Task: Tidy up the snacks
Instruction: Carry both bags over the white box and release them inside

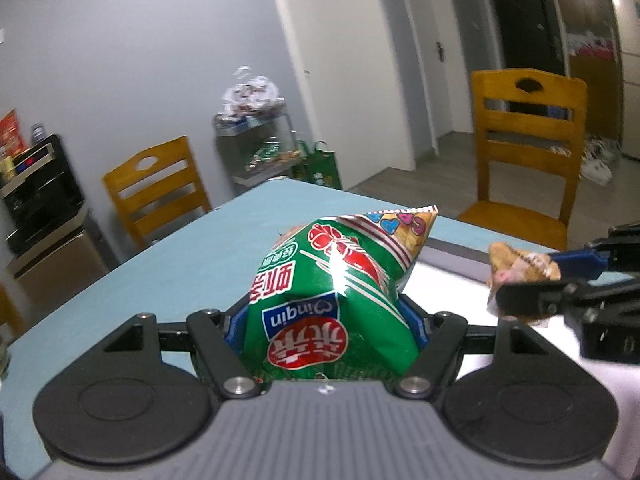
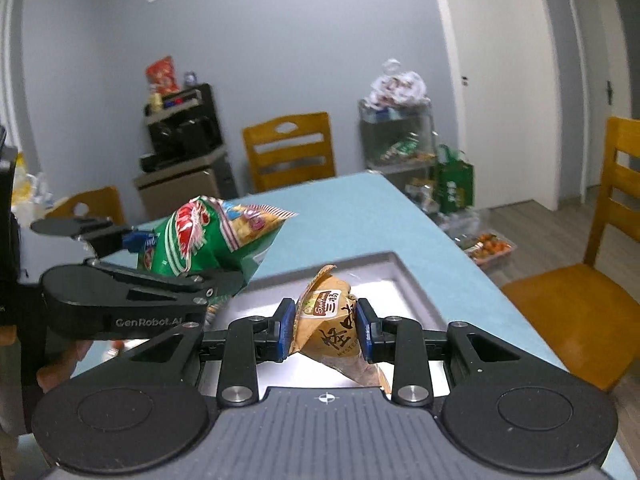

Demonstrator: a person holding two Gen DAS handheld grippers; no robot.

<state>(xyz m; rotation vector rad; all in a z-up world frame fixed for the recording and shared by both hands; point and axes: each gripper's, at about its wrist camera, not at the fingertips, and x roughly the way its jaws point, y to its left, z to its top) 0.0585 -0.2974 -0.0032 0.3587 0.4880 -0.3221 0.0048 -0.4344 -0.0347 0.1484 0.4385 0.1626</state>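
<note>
My left gripper [image 1: 326, 320] is shut on a green snack bag [image 1: 332, 292] with red print and holds it above the table; the bag hides the fingertips. It also shows in the right wrist view [image 2: 208, 236], to the left. My right gripper [image 2: 326, 328] is shut on a small brown snack packet [image 2: 330, 320] and holds it above a silver metal tray [image 2: 404, 280]. In the left wrist view the right gripper [image 1: 532, 280] with the brown packet [image 1: 520, 268] is at the right, over the tray [image 1: 452, 264].
The tray lies on a light-blue table [image 1: 160, 272]. Wooden chairs [image 1: 528, 152] [image 2: 288, 152] stand around it. A rack with snack bags [image 2: 400, 128], a green bag [image 2: 454, 184] and a black appliance on a cabinet [image 2: 184, 132] stand by the far wall.
</note>
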